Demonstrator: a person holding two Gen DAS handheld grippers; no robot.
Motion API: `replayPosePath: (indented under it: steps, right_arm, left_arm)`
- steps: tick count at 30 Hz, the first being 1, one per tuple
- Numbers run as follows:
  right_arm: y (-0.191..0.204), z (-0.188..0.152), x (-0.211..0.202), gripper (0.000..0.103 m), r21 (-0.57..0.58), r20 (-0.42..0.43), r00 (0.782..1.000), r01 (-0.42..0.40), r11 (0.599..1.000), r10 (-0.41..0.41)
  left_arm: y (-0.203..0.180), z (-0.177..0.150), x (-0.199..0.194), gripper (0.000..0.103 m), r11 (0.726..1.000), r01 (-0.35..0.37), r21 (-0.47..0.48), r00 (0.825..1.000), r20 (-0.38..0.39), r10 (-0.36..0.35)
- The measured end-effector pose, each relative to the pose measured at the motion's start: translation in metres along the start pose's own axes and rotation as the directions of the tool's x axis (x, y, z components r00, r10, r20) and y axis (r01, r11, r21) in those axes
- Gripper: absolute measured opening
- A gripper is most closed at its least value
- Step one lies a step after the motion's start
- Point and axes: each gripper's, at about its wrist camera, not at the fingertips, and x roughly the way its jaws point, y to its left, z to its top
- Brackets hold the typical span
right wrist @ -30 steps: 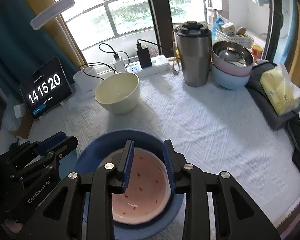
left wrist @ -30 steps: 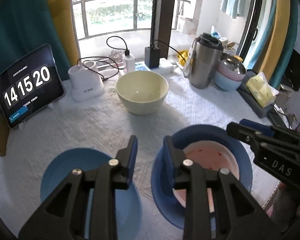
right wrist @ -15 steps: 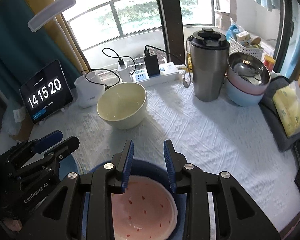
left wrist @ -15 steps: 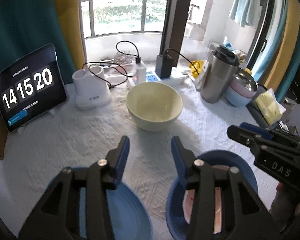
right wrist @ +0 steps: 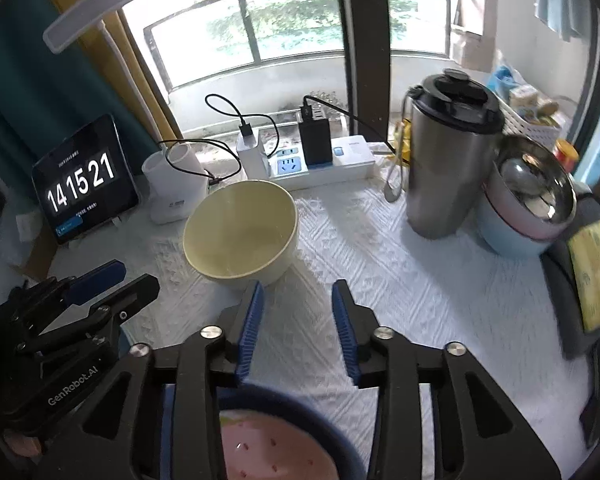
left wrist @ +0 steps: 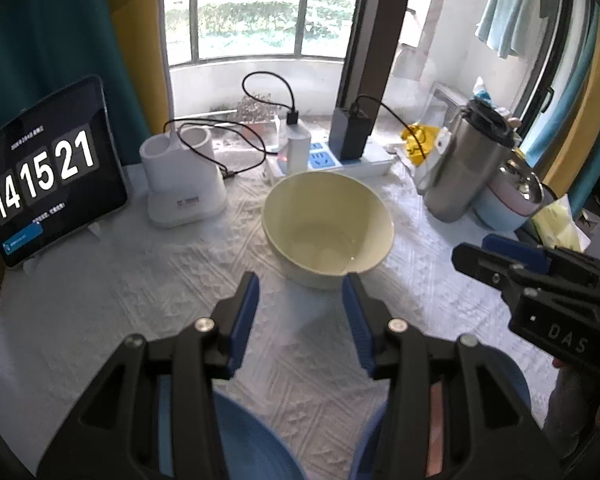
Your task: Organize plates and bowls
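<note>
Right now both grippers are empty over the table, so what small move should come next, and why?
Probably ease the left gripper forward onto the near rim of the cream bowl. Its jaws stand open and empty, lined up with that bowl straight ahead, while the pink plate already sits in the dark blue plate below the right gripper.

Clock tablet (left wrist: 48, 172), steel tumbler (right wrist: 448, 160), power strip (right wrist: 320, 164)

Both grippers held side by side, jaws apart.
The left gripper (left wrist: 300, 312) and the right gripper (right wrist: 298, 320) hover level, each with blue-padded jaws spread wide and gripping nothing, pointing forward.
</note>
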Motion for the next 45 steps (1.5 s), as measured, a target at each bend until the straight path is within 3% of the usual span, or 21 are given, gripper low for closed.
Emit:
replayPosePath:
  steps: [17, 31, 37, 45]
  right_arm:
    - [-0.005, 0.037, 0.066, 0.044, -0.083, -0.07, 0.997, -0.033, 0.996, 0.028]
    - [-0.011, 0.057, 0.111, 0.044, -0.064, -0.17, 0.983, -0.078, 0.995, 0.066]
    - [-0.011, 0.061, 0.136, 0.044, -0.032, -0.263, 0.96, -0.105, 0.994, 0.093]
    - [-0.006, 0.061, 0.159, 0.044, -0.041, -0.352, 0.933, -0.086, 0.995, 0.066]
  left_arm:
    - [0.006, 0.019, 0.061, 0.045, 0.997, -0.06, -0.042, 0.996, -0.071, 0.057]
    - [0.001, 0.029, 0.092, 0.045, 0.996, -0.075, -0.044, 0.989, -0.129, 0.069]
    - [0.001, 0.032, 0.105, 0.045, 0.997, -0.06, -0.055, 0.983, -0.178, 0.05]
    - [0.004, 0.033, 0.121, 0.045, 0.996, -0.061, -0.071, 0.97, -0.238, 0.043]
